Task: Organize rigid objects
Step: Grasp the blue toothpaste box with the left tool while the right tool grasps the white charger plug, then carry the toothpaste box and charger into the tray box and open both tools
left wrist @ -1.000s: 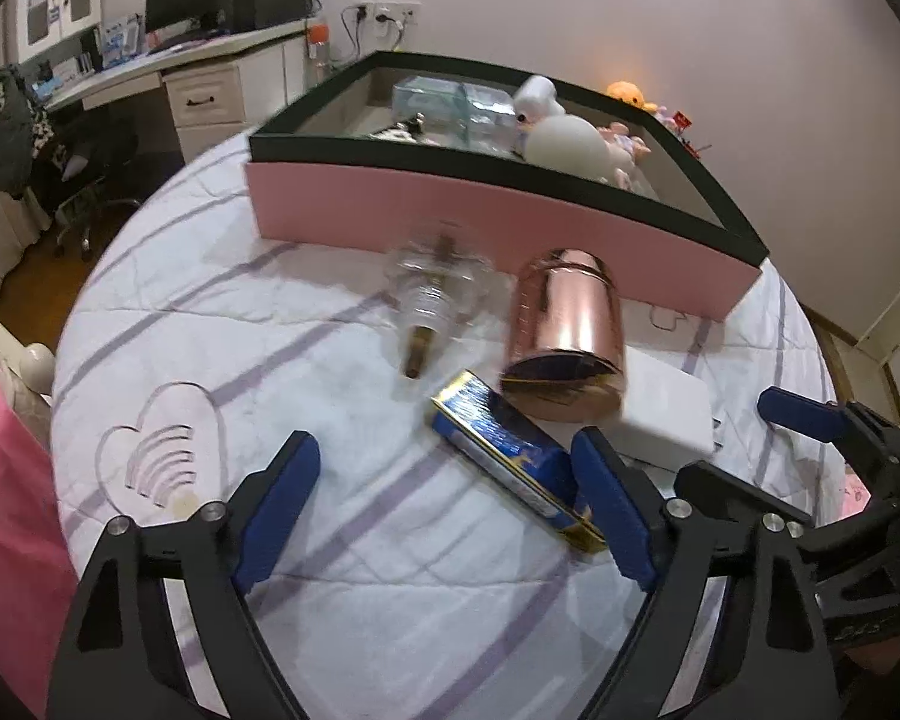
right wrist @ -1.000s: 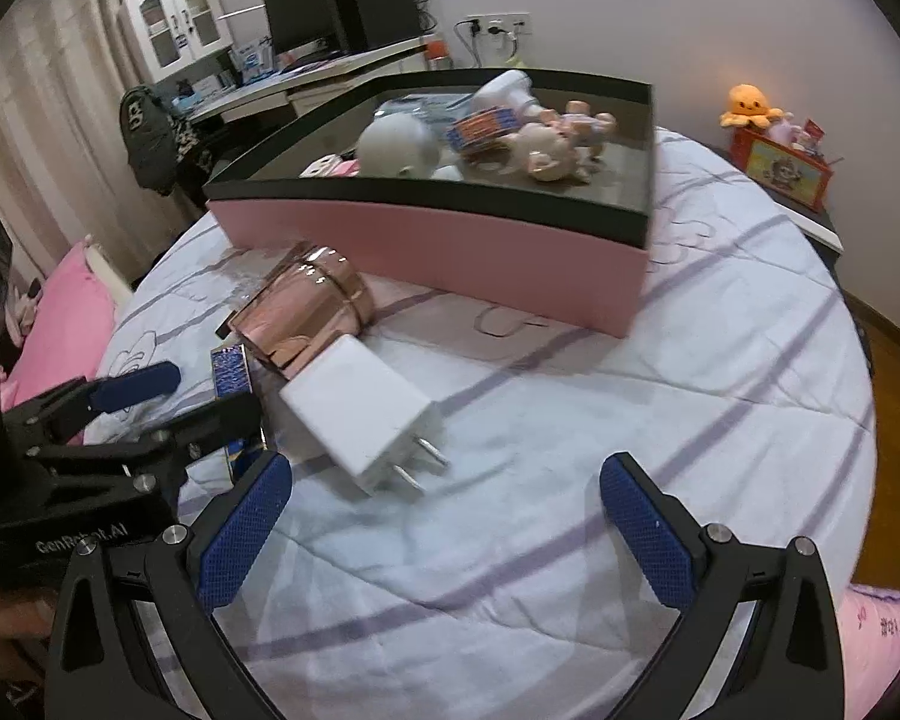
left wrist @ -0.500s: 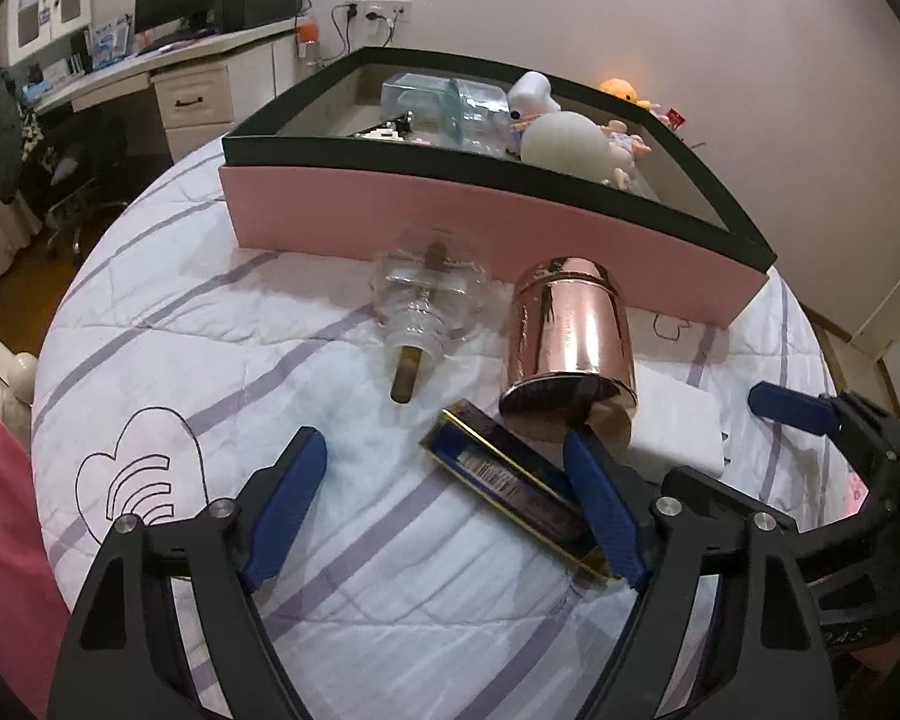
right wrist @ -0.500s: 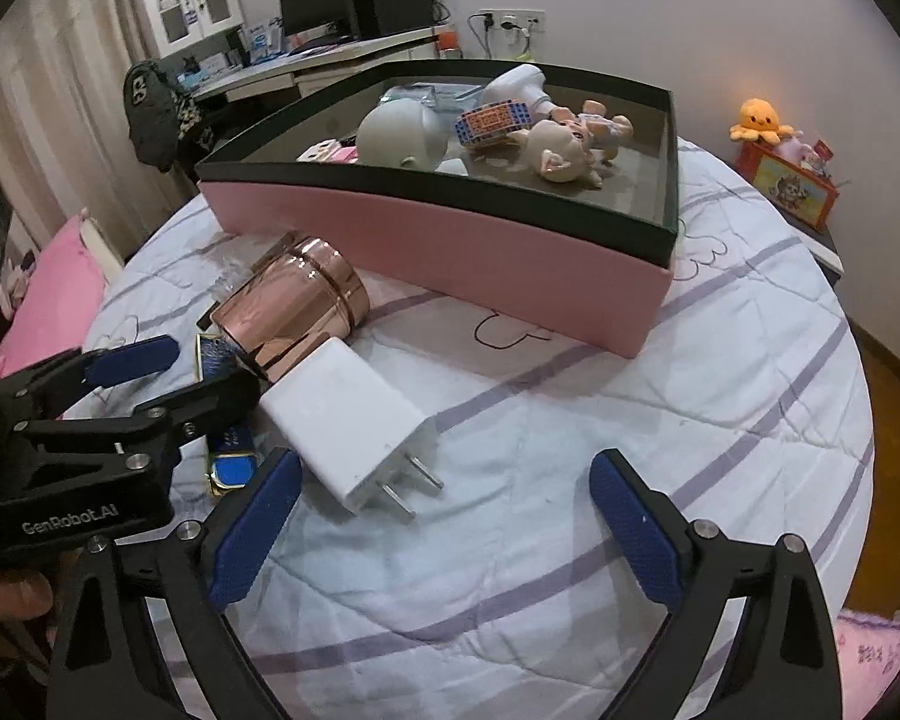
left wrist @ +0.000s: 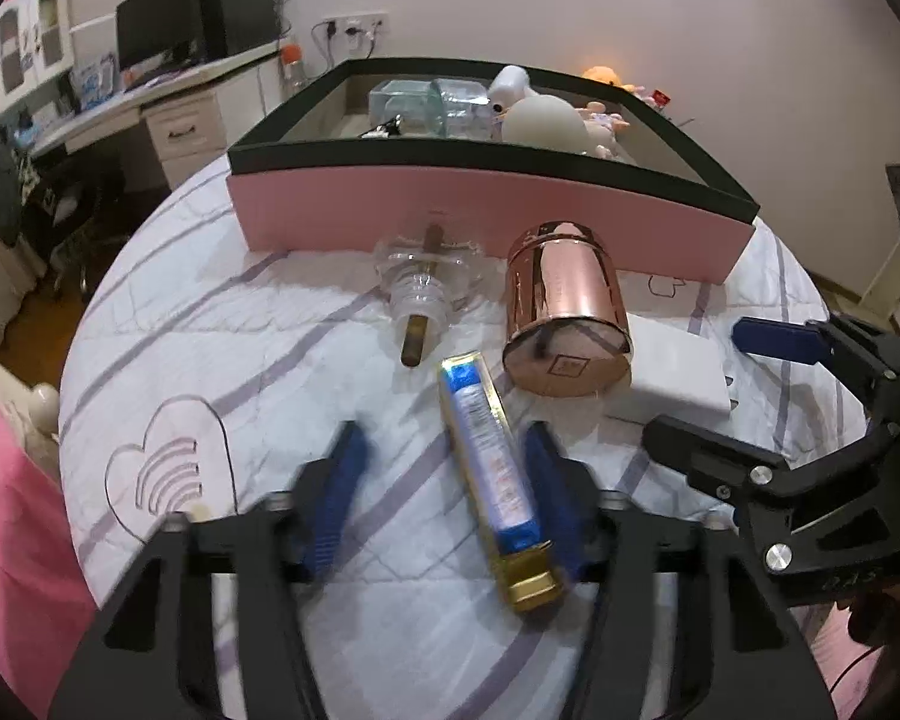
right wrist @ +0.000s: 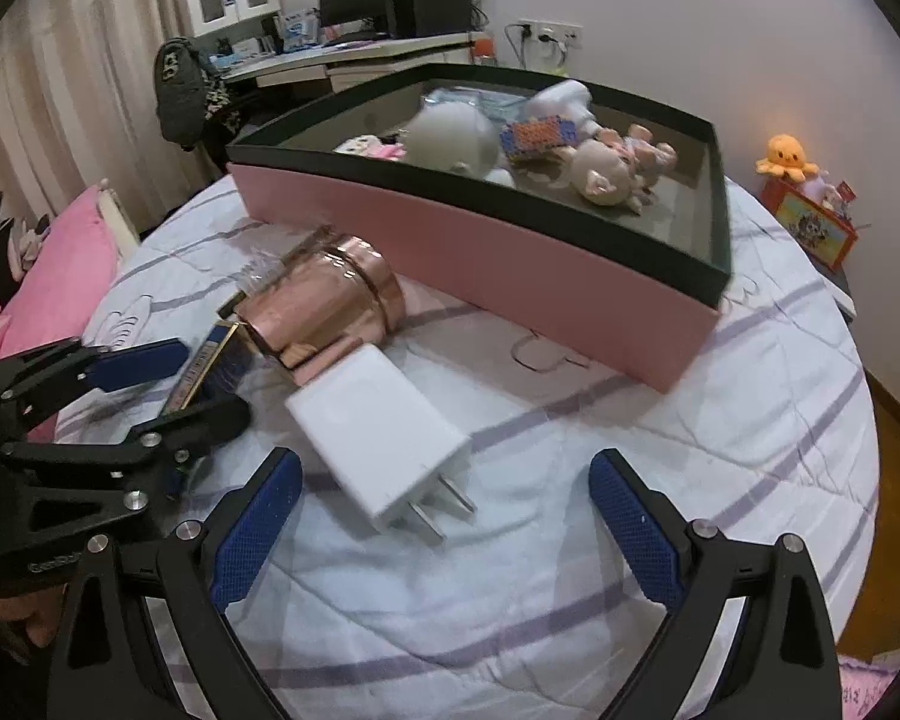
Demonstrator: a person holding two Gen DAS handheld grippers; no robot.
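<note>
Left claw (left wrist: 444,492), jaws just narrowing, straddles the blue-and-gold box (left wrist: 491,480) lying on the bed cover (left wrist: 240,372); the box rests against the right-hand pad, while the left-hand pad stands clear of it, so no clamp is made. Right claw (right wrist: 444,528), jaws wide apart, hovers over the prong end of the white plug adapter (right wrist: 378,438) without touching it.

Near zone: the box lies lengthwise, gold end toward the camera, blue end pointing away. The adapter lies flat, its two metal prongs toward the near edge, its far corner touching the rose-gold canister (left wrist: 564,312).

Middle zone: the canister lies on its side, base toward the left wrist camera, just right of the clear glass bottle (left wrist: 423,294), which also lies on its side with a dark gold stem pointing near.

Far zone: a pink tray with a dark rim (left wrist: 486,222) stands just behind both. Inside it are a pale round toy head (right wrist: 456,138), small dolls (right wrist: 612,171) and clear containers (left wrist: 432,105).

Background: a desk (left wrist: 168,102) with a monitor against the far wall.
</note>
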